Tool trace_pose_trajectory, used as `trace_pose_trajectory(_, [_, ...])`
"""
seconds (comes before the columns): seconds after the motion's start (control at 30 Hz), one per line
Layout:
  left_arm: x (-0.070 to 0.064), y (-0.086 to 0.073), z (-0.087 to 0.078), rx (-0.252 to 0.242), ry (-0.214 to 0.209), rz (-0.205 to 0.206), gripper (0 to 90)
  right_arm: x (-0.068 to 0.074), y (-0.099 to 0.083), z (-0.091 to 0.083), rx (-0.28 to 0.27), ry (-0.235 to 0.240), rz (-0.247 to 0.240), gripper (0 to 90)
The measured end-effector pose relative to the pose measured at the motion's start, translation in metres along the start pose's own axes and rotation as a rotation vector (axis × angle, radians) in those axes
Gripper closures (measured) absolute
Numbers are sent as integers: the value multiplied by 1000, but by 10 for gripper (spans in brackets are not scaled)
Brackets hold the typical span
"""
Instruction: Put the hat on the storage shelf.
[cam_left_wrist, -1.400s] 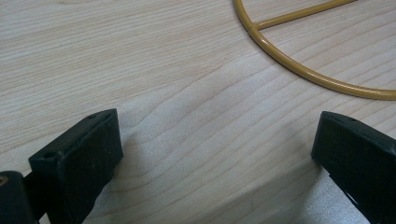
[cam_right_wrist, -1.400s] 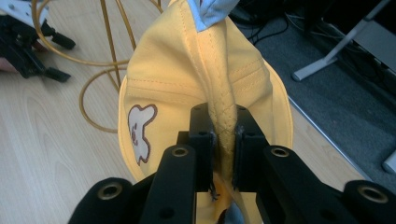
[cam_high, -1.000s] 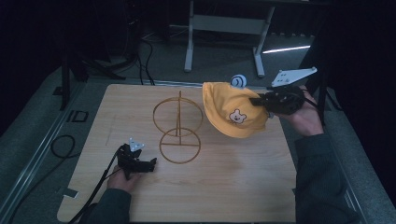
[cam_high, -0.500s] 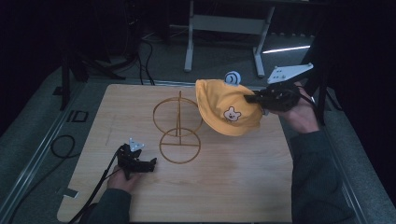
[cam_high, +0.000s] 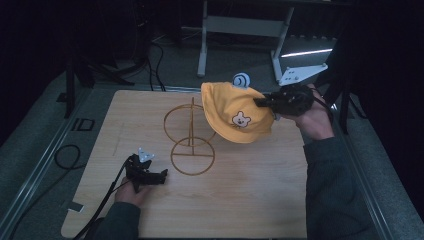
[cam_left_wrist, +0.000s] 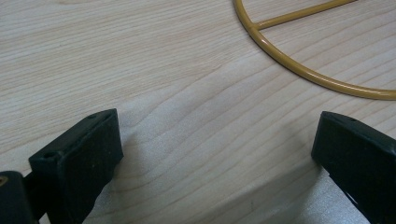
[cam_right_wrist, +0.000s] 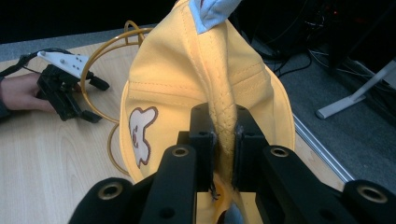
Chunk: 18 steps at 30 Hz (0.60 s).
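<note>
Yellow cloth cap (cam_high: 239, 114) is hanging in the air at the far right of the wooden counter (cam_high: 250, 200), pinched by its brim in the right claw (cam_high: 261, 102), bear patch facing the person. In the right gripper view the right claw's jaws are standing narrow with the stitched brim squeezed between them, the crown drooping away beyond.

Brass-coloured wire stand (cam_high: 191, 135) is sitting mid-counter: a flat ring base, an upright post, a vertical hoop at the top. Cap is near the hoop, just to its right, not touching as far as I can judge.

Left claw (cam_high: 159, 176) is resting low on the counter beside the ring base, jaws spread wide and holding nothing; the left gripper view is showing bare wood grain between them and an arc of the ring (cam_left_wrist: 299, 70).

Step in hand, as I read it: hanging the cap on the stand. Doing it well likely means bringing the open underside of the crown over the hoop, keeping the grip firm until the fabric is bearing on the wire, and letting the left claw steady the base if the stand tips.

Hard to make out: the cap's inside, its blue-and-white tag, and whether crown and hoop overlap
</note>
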<state>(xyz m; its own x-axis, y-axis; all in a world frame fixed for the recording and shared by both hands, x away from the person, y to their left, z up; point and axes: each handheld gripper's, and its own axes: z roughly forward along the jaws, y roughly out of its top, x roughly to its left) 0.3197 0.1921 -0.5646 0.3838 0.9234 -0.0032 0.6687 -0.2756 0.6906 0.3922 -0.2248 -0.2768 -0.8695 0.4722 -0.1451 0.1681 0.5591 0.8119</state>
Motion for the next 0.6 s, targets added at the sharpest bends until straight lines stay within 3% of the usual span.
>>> trace_pose_trajectory(0.6, [0,0,0,0,1,0,19,4,13,5,-68,40,5,813])
